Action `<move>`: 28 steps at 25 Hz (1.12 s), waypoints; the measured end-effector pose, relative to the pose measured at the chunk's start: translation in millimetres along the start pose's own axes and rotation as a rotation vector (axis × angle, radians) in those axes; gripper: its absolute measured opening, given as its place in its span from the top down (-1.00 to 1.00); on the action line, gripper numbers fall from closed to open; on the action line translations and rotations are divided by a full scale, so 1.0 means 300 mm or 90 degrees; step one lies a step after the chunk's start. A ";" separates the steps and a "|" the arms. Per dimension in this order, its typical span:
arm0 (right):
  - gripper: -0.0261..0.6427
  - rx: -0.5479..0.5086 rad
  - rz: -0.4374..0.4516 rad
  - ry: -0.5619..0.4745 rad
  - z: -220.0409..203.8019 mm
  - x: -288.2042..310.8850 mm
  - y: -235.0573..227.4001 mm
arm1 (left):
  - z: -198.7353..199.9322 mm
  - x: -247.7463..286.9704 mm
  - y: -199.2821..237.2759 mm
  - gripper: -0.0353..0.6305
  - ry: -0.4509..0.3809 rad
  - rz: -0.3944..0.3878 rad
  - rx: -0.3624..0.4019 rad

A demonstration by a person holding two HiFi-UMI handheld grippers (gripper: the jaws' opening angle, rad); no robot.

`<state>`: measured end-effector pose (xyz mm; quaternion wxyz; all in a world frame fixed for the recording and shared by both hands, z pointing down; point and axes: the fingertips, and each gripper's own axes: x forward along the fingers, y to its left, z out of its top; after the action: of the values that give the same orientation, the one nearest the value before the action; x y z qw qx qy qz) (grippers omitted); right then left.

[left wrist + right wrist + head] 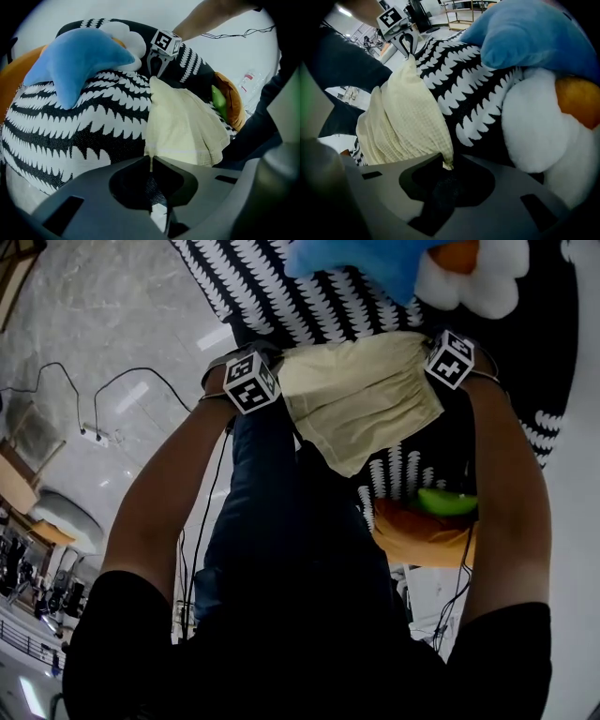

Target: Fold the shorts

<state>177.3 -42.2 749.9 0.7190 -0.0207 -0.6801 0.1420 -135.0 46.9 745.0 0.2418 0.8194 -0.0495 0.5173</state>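
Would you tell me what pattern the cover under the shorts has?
Black cover with rows of white jagged marks, clearest in the left gripper view.

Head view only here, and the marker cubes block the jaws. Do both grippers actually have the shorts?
Observer: Yes for the left gripper. In the left gripper view its jaws are shut on a thin edge of the cream shorts.
Operator: And the right?
Observer: The right gripper has them too. Its jaws pinch a bunched corner of the shorts, just off the black-and-white cushion.
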 end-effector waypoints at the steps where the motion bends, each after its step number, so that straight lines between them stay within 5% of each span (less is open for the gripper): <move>1: 0.71 -0.001 -0.003 0.000 0.005 -0.004 -0.010 | -0.005 -0.005 0.007 0.80 0.001 0.001 0.000; 6: 0.82 -0.032 -0.033 0.003 0.014 -0.063 -0.049 | -0.030 -0.062 0.063 0.81 0.015 0.034 -0.012; 15: 0.83 -0.050 -0.183 -0.081 0.124 -0.229 -0.195 | 0.008 -0.218 0.207 0.81 -0.004 0.124 -0.039; 28: 0.82 -0.050 -0.227 -0.118 0.029 -0.292 -0.055 | 0.031 -0.304 -0.177 0.81 -0.027 0.107 0.010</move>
<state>168.7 -79.8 669.0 0.6656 0.0847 -0.7413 -0.0129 -151.5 73.9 643.8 0.1904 0.8250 -0.1191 0.5186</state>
